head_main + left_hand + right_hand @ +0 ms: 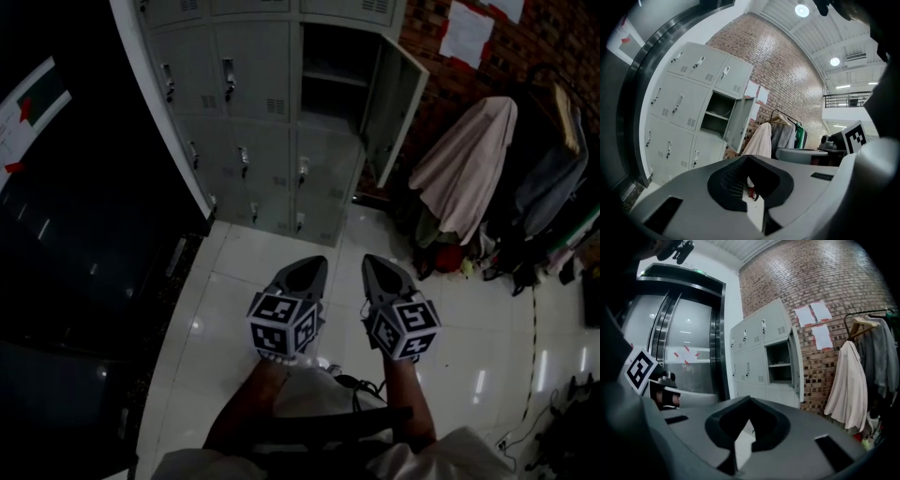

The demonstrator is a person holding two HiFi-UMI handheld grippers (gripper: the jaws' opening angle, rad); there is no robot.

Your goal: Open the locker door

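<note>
A grey bank of lockers (253,112) stands against the far wall. One door (394,103) in the right column hangs swung open to the right, and behind it a dark compartment (333,75) with a shelf shows. The other doors are closed. My left gripper (317,264) and right gripper (373,262) are side by side over the white floor, well short of the lockers and pointing toward them. Both are shut with nothing between their jaws. The open door (739,123) also shows in the left gripper view, and the same door (797,364) in the right gripper view.
A clothes rack with hanging coats (469,169) stands to the right of the lockers, against a brick wall (441,56) with papers stuck on it. Dark lift doors (75,234) fill the left side. Cables (525,412) lie on the tiled floor at lower right.
</note>
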